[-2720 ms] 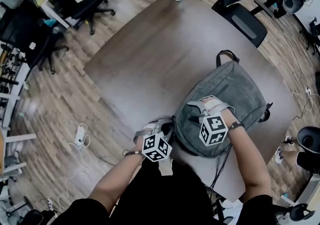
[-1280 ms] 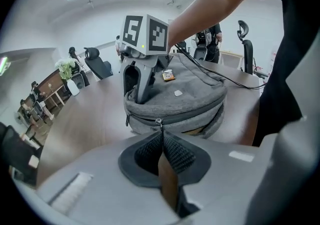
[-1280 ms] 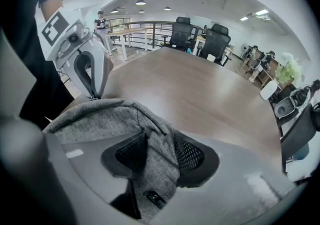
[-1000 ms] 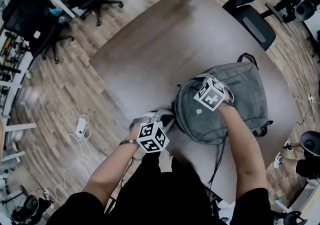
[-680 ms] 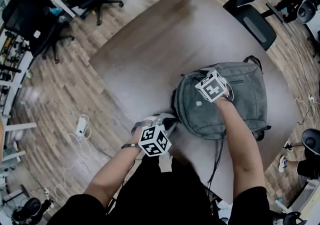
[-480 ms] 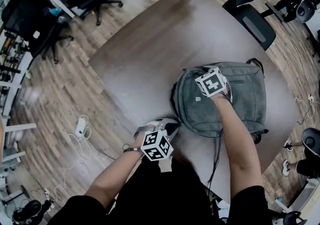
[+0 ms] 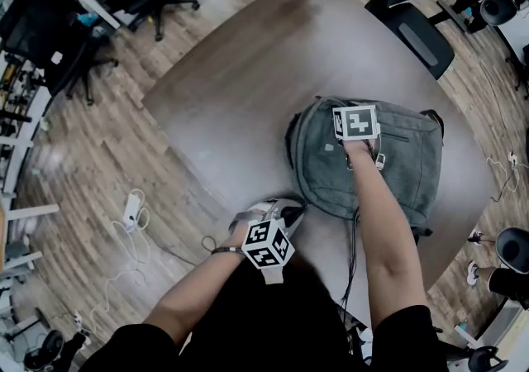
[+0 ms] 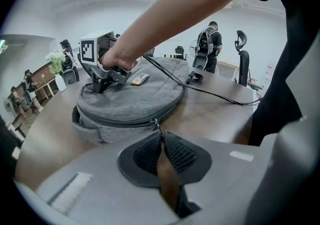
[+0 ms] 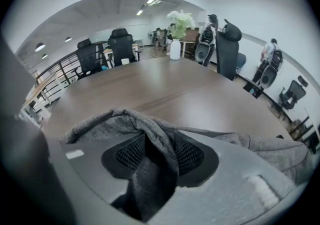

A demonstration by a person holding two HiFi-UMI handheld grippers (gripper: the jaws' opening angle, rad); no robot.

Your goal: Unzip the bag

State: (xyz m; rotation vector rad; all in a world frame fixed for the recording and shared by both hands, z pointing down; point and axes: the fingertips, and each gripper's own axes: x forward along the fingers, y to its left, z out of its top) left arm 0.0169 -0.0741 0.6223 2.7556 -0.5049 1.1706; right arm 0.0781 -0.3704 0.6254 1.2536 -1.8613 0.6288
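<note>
one grey backpack [image 7: 326, 168] lies flat on the brown table [image 7: 248, 81], contents hidden. only the left gripper view shows its zipper [image 8: 125, 123] running round the near side, no gap visible. left gripper [image 8: 160, 136]: jaws opening, narrow slit, tips on the zipper pull [image 8: 157, 127]. right gripper [image 9: 159, 141]: jaws part-way apart, clamped on a fold of bag fabric [image 9: 127, 119]. one white vase [image 9: 174, 49] at the far table edge holds flowers.
</note>
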